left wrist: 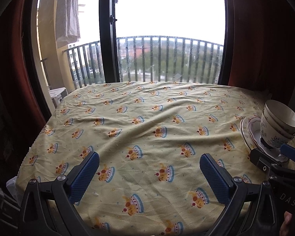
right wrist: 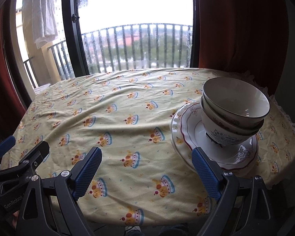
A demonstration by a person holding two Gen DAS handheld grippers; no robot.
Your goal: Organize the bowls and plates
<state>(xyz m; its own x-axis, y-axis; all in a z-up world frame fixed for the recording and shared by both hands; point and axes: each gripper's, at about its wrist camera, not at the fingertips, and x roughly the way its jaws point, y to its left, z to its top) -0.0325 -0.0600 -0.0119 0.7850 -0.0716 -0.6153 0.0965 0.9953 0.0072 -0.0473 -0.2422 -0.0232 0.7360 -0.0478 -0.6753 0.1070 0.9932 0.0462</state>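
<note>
Cream bowls with flower prints [right wrist: 234,106] are nested in a stack on top of scalloped white plates [right wrist: 184,137] at the right side of the table. In the left wrist view the same bowls [left wrist: 279,122] and plates [left wrist: 247,131] sit at the far right edge. My right gripper [right wrist: 147,153] is open, nothing between its blue pads; its right fingertip is just in front of the plates' near rim. My left gripper [left wrist: 149,159] is open over bare cloth, well left of the stack. The right gripper's tip [left wrist: 269,155] shows beside the plates.
A yellow tablecloth with a cake pattern [left wrist: 147,118] covers the table. Behind it are a window with a dark frame [left wrist: 108,39] and balcony railing. Dark red curtains [right wrist: 241,29] hang at both sides. The left gripper's tip [right wrist: 19,151] shows at the left edge.
</note>
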